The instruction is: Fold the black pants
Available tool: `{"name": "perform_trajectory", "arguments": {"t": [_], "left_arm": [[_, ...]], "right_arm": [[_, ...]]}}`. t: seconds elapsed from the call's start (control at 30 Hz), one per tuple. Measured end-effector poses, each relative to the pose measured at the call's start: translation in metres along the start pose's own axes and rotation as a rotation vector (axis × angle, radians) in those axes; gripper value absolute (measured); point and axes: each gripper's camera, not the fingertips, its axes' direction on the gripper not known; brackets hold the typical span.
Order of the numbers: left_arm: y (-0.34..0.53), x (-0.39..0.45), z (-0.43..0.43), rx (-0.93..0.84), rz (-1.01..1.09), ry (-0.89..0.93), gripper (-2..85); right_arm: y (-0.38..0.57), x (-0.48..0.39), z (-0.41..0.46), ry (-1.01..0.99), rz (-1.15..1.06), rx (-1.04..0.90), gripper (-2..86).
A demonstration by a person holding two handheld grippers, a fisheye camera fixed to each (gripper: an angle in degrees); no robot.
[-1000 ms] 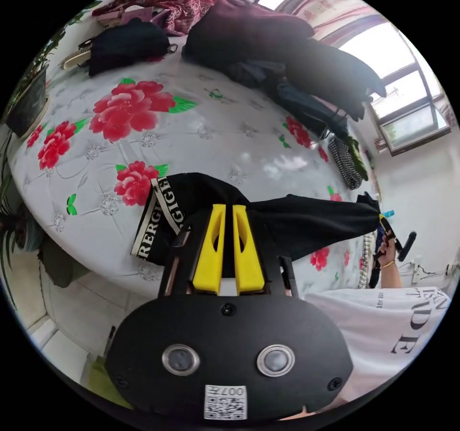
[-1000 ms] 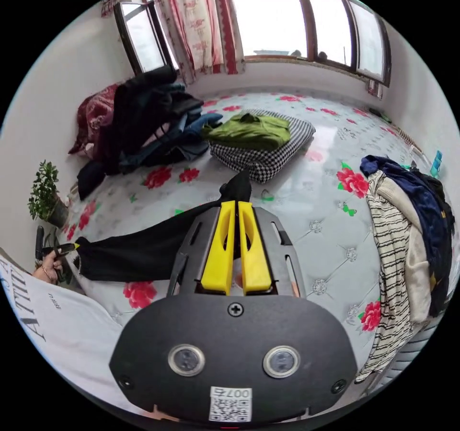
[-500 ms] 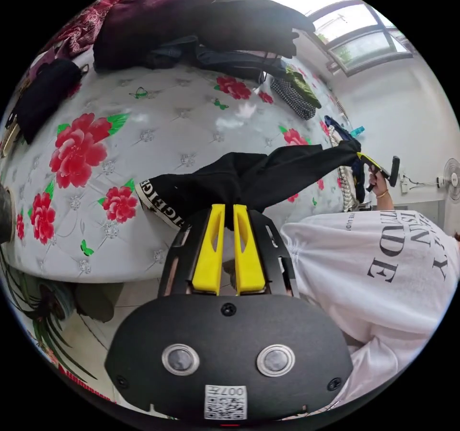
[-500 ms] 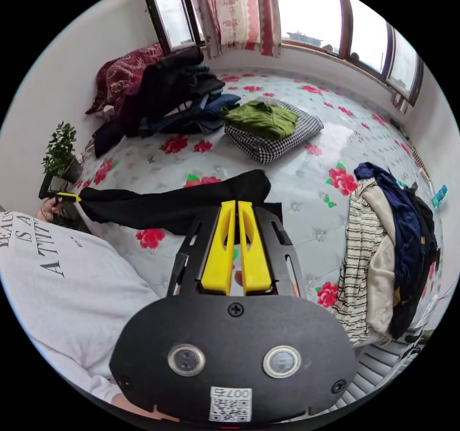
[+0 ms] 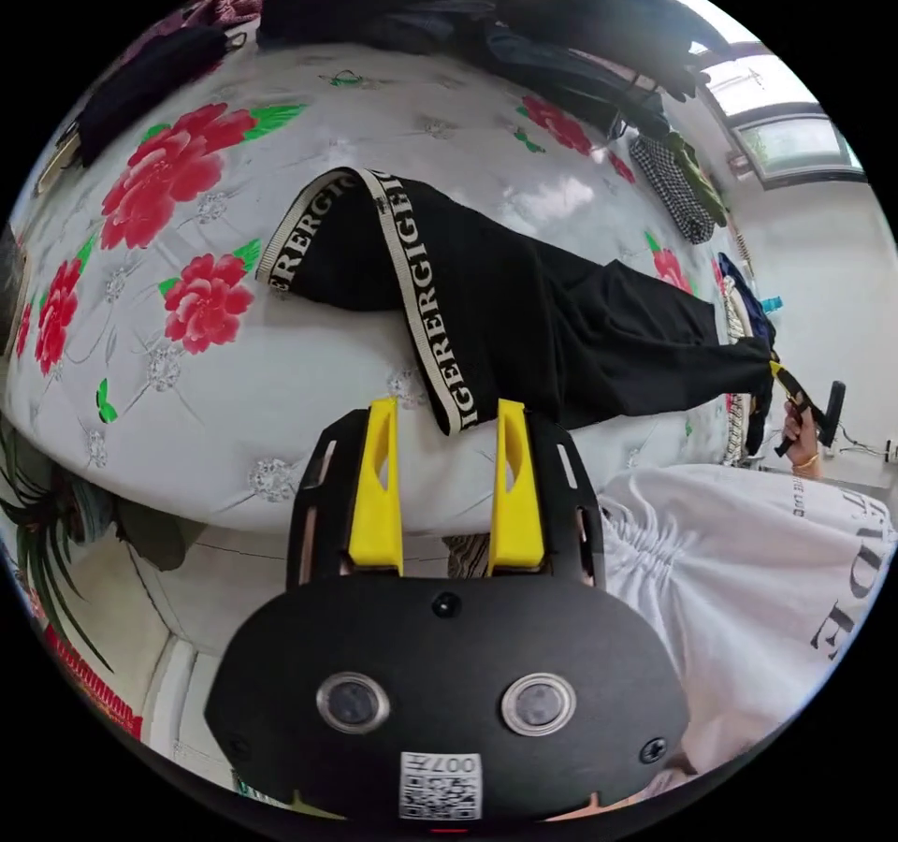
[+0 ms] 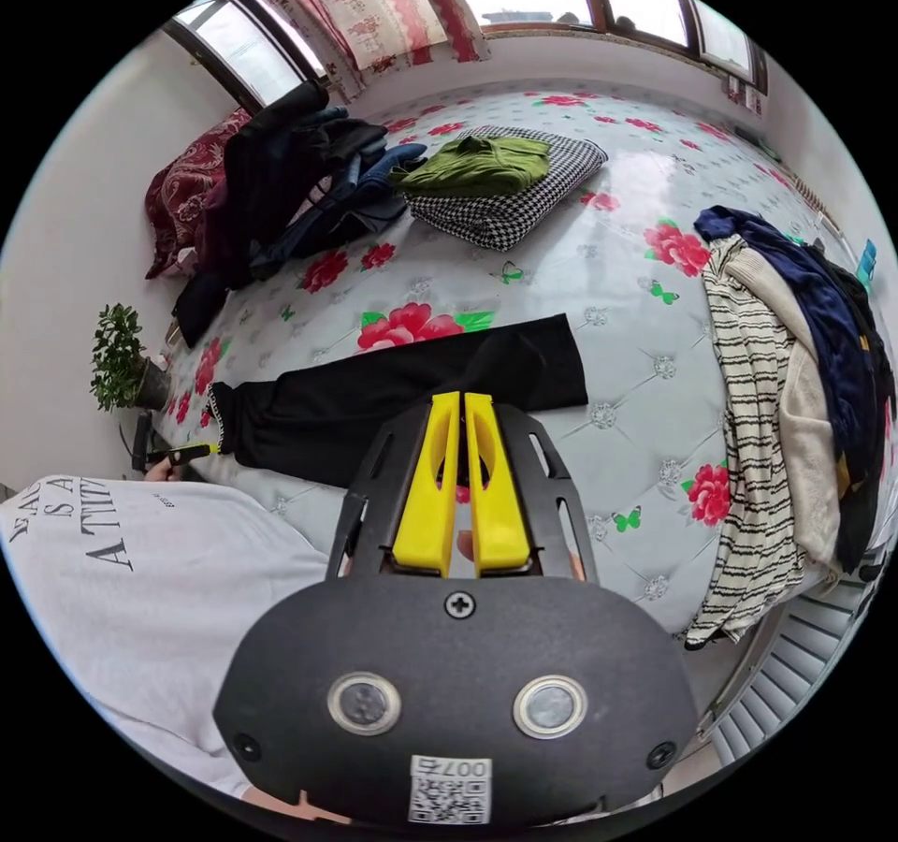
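Note:
The black pants lie stretched out flat on the flowered bed, their lettered waistband and side stripe nearest the left gripper. My left gripper is open just short of the stripe's end, with nothing between its jaws. My right gripper is shut on the pants at the leg end. In the left gripper view the right gripper sits at the far hem. In the right gripper view the left gripper shows beside the waistband, at the bed's edge.
A heap of dark clothes lies at the bed's far side. A green garment on a checked one sits beyond the pants. Striped and navy clothes hang over the right edge. A potted plant stands left. The person's white shirt is close.
The pants hung taut between both grippers; now they lie flat on the bed. The left gripper has let go of the waistband and opened. The right gripper stays shut on the leg end.

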Motion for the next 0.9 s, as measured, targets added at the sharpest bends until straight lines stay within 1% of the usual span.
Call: {"name": "perform_trajectory", "arguments": {"t": [0.07,0.13,0.17,0.27,0.33,0.4,0.43,0.53,0.6,0.63,0.7,0.77,0.87,0.9], "left_arm": [[-0.013,0.014,0.003,0.039,-0.041,-0.099,6.9],[-0.023,0.018,0.007,0.025,-0.053,-0.112,2.0],[-0.028,0.022,0.004,0.020,-0.019,-0.129,0.2],[-0.028,0.025,-0.018,-0.013,0.074,-0.093,-0.7],[-0.018,0.022,-0.043,-0.016,0.096,-0.117,-0.9],[-0.003,0.014,-0.066,-0.049,0.110,-0.142,-0.9],[0.007,0.008,-0.075,-0.094,0.115,-0.159,-0.9],[0.031,-0.005,-0.075,-0.227,0.120,-0.127,-0.8],[0.039,-0.014,-0.066,-0.257,0.065,-0.095,-0.6],[0.042,-0.019,-0.064,-0.235,0.010,-0.096,-0.3],[0.043,-0.021,-0.068,-0.175,-0.062,-0.113,0.8],[0.038,-0.017,-0.087,-0.070,-0.112,-0.143,6.9],[0.016,-0.010,-0.108,0.018,-0.124,-0.229,8.8],[0.009,-0.008,-0.110,0.030,-0.117,-0.243,9.4]], "right_arm": [[-0.008,-0.003,0.007,0.009,0.003,-0.007,-0.3],[-0.014,-0.004,0.011,0.023,0.001,-0.013,-0.3],[-0.017,-0.005,0.013,0.032,0.002,-0.021,-0.3],[-0.018,-0.005,0.008,0.094,-0.019,-0.068,-0.2],[-0.014,-0.003,-0.003,0.142,-0.032,-0.094,-0.2],[-0.007,0.003,-0.015,0.160,-0.022,-0.108,-0.2],[-0.003,0.009,-0.018,0.169,0.000,-0.122,-0.2],[0.008,0.027,0.008,0.158,0.062,-0.222,-0.1],[0.014,0.037,0.038,0.163,0.101,-0.288,0.1],[0.015,0.041,0.054,0.207,0.134,-0.311,0.4],[0.009,0.036,0.064,0.246,0.130,-0.291,1.0],[-0.012,0.020,0.058,0.228,0.095,-0.182,2.2],[-0.048,0.003,0.059,0.203,0.049,-0.063,3.5],[-0.056,0.000,0.064,0.205,0.040,-0.049,3.8]]}}
